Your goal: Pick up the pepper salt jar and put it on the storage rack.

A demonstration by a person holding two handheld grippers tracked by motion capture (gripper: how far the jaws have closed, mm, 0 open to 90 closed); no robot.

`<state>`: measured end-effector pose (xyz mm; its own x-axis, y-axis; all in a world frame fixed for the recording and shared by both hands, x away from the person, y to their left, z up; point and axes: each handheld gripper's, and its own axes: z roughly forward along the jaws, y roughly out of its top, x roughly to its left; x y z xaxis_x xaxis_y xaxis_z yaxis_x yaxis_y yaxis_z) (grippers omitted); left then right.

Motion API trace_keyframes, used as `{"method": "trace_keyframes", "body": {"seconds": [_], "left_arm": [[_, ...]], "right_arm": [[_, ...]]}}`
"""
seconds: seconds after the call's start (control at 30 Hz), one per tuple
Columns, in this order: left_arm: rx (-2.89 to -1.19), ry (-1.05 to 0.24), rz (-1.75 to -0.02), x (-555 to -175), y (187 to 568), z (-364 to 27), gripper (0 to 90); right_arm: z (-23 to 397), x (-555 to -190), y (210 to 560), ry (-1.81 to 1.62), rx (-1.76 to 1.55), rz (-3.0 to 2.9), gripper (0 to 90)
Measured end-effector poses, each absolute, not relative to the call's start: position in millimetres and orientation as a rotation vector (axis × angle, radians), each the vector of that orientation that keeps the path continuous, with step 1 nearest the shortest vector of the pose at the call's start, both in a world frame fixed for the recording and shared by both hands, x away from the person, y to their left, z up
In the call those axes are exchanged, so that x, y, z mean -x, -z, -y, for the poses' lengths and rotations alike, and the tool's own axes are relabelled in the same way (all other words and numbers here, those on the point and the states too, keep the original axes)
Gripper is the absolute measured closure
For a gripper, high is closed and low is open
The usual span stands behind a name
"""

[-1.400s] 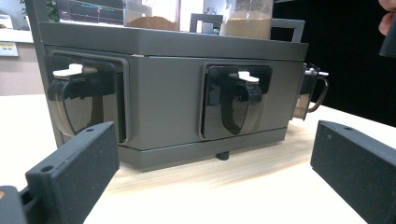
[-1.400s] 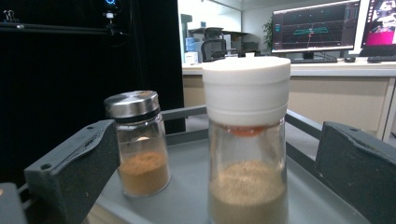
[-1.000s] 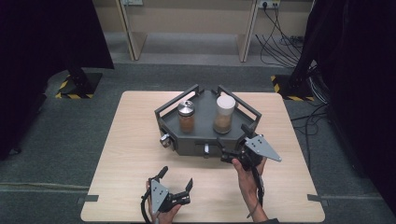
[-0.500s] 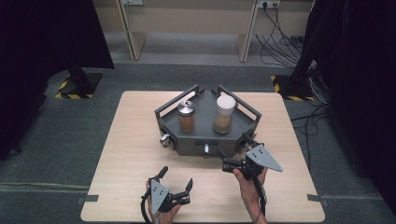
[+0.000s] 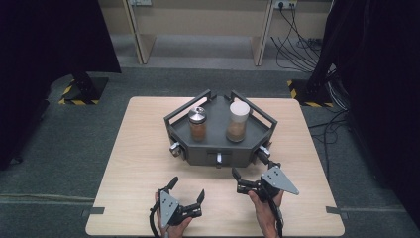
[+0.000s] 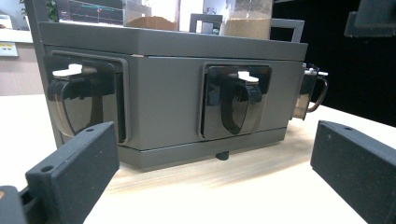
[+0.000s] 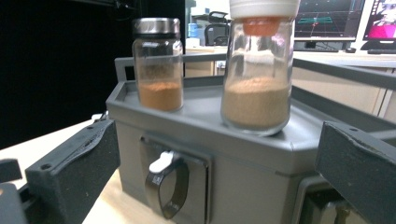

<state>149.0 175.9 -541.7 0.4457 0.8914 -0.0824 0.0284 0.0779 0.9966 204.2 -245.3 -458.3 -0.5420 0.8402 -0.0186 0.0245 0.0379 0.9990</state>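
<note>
Fingers on my left gripper (image 5: 187, 194) stood wide apart with nothing between them, low over the near part of the bench (image 5: 129, 163). My right gripper (image 5: 255, 171) sat just right of it and a little farther, its fingers likewise spread and empty, close to the near right corner of the grey rack (image 5: 257, 131) but apart from it. The rack stood at the middle of the bench. On its top tray a jar (image 7: 158, 63) with a metal cap held reddish-brown powder at the left, and a taller jar (image 7: 258, 70) with a white cap held tan powder at the right, the two well apart. In my left gripper view, black handles (image 6: 236, 103) sat in the rack's near faces.
</note>
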Motion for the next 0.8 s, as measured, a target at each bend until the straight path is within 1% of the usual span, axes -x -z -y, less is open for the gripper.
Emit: {"method": "trace_keyframes", "body": {"seconds": [0.37, 0.8], "left_arm": [[-1.339, -0.801, -0.906, -149.0, 542.0, -176.3, 0.5], [-1.333, -0.792, -0.912, -149.3, 542.2, -177.2, 0.5]], "right_arm": [[245.3, -187.2, 479.1, -1.547, -0.906, -1.675, 0.3], [243.8, -172.3, 492.5, -1.535, -0.925, -1.686, 0.4]]}}
